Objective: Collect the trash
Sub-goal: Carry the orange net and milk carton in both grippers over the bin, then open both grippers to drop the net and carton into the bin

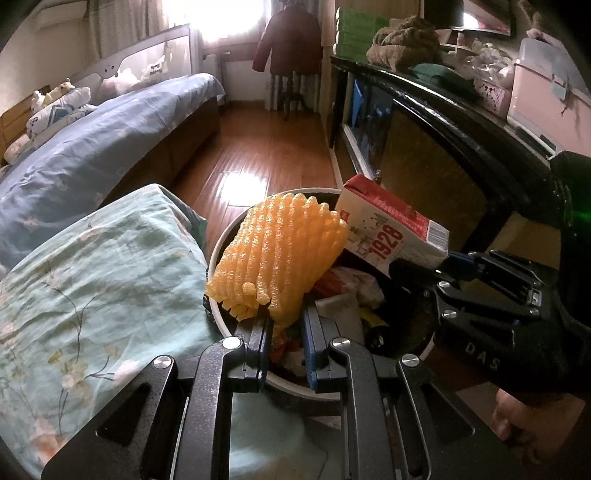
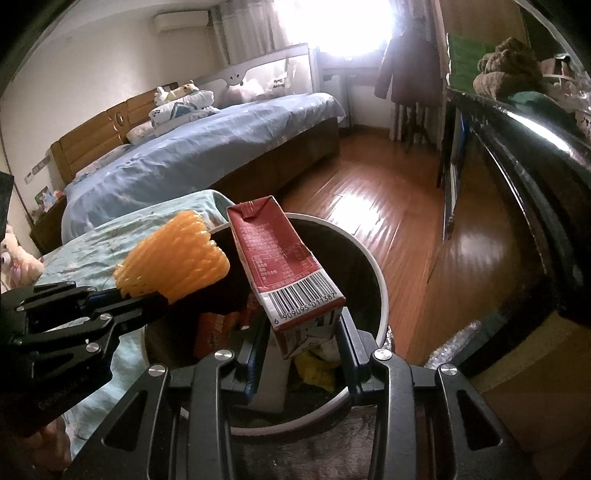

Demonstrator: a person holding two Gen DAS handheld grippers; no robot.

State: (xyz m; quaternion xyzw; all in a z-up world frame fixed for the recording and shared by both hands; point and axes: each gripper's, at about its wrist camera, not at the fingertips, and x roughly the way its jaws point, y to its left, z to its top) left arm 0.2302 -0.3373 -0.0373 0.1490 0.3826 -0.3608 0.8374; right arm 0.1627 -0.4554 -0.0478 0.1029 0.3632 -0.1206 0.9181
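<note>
At the far left a teal floral quilt (image 1: 92, 266) lies bunched up, its edge touching the rim of a round trash bin (image 1: 218, 254) with a white lip and dark inside; behind the quilt runs a bed (image 2: 207, 147) under a blue cover, with stuffed toys (image 2: 177, 92) piled by a wooden headboard (image 2: 88, 140). Over the near-left part of the bin the left gripper (image 1: 284, 314) has its jaws drawn nearly together on the lower edge of an orange foam fruit net (image 1: 280, 247), which stands up above the rubbish already in the bin. Just beside the net, to its right, the right gripper (image 2: 301, 343) has its jaws partly closed on the base of a red-and-white drink carton (image 2: 284, 266), held tilted over the bin's opening with the barcode end nearest the fingers. Beyond the bin a glossy wooden floor (image 2: 369, 192) catches glare from a bright window (image 2: 347, 26), where a dark coat (image 1: 288, 40) hangs on a stand. Along the right wall stands a black cabinet (image 1: 443, 122) with glass doors, its top cluttered with a brown knitted bundle (image 1: 406, 40), green boxes (image 1: 354, 29) and a pink case (image 1: 543, 96)
</note>
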